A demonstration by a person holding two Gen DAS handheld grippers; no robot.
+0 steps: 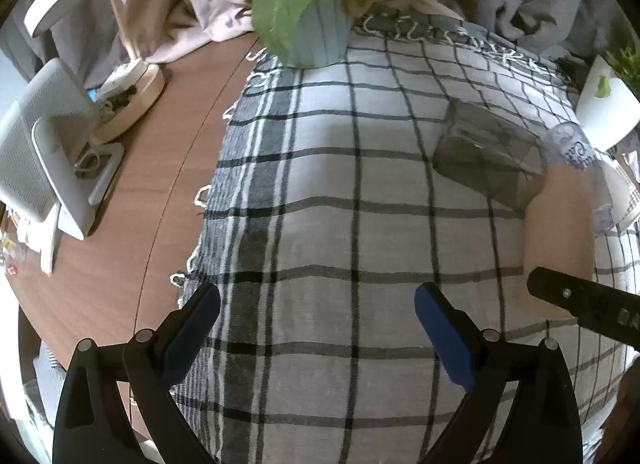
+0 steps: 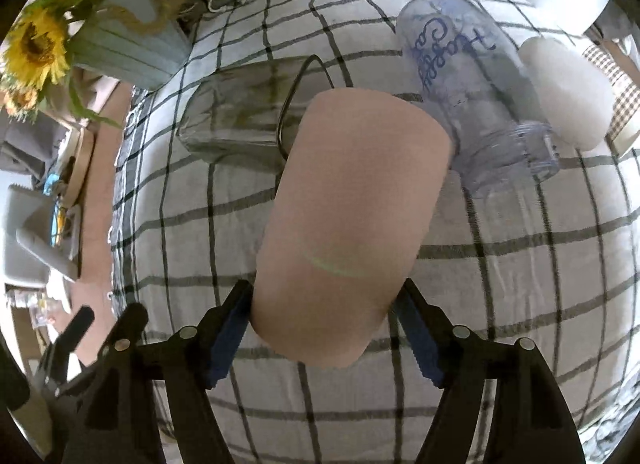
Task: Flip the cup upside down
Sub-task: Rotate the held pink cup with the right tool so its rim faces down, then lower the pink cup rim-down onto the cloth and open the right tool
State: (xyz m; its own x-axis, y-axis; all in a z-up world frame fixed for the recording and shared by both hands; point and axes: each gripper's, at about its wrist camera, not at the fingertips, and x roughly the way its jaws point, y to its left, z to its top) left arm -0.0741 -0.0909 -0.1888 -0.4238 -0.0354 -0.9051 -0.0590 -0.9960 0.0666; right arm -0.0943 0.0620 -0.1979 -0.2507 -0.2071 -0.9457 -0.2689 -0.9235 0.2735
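A plain pink cup (image 2: 344, 224) fills the middle of the right wrist view. My right gripper (image 2: 326, 328) is shut on it, one blue pad on each side near its lower end, and holds it over the checked cloth (image 2: 520, 284). The same cup (image 1: 560, 240) shows at the right of the left wrist view, with a black finger of the right gripper (image 1: 584, 304) in front of it. My left gripper (image 1: 316, 332) is open and empty above the cloth (image 1: 320, 184), left of the cup.
A smoky clear glass (image 2: 240, 116) lies on its side behind the cup. A clear bottle with blue lettering (image 2: 472, 84) lies to the right, beside a white lid (image 2: 564, 92). A sunflower vase (image 1: 308, 24), a white pot (image 1: 604, 104), a lamp base (image 1: 132, 96) and a white device (image 1: 44, 144) stand around.
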